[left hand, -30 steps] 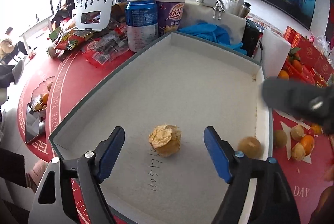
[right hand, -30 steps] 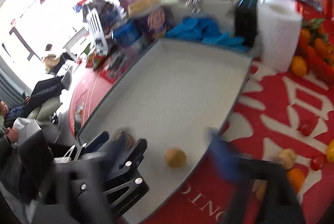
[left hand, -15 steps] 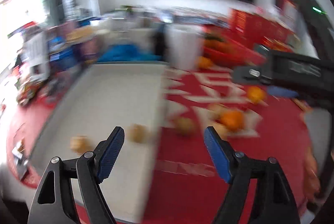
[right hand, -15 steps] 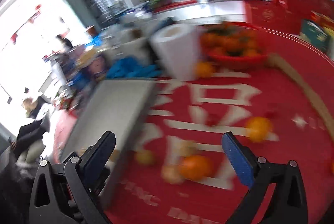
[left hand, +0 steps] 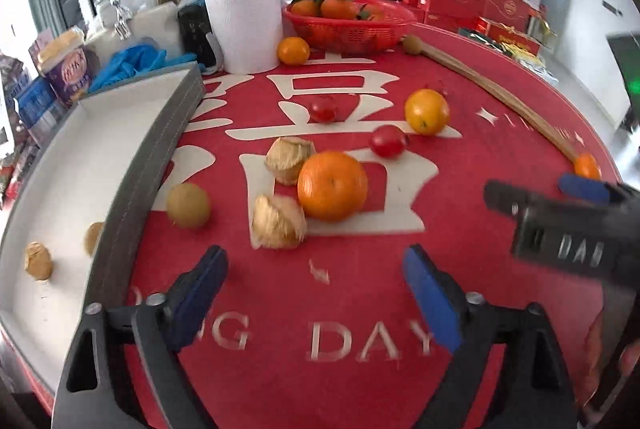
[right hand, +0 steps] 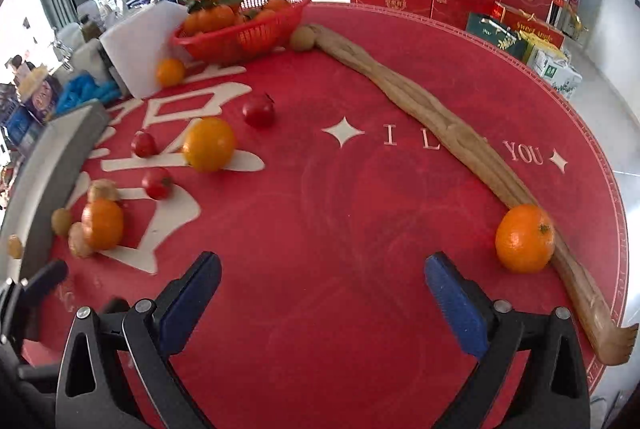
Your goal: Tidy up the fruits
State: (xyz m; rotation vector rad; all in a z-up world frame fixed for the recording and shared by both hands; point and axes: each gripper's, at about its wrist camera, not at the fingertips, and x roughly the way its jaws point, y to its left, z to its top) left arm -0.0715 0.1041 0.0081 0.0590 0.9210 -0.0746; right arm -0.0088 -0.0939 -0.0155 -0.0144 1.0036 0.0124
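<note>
Red table beneath both hand-held grippers, left just widened, right spread, empty

Red tablecloth reads "I L… YOU" ("DAY" near its edge).

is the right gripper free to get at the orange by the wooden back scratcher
Probably yes. The right gripper is open and empty, the orange sits just ahead to its right on bare red cloth, and only the back scratcher behind it crowds the far side.

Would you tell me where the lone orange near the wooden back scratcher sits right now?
In the right wrist view, the orange lies far right on the red mat, against the back scratcher, beyond the open right gripper.
</note>
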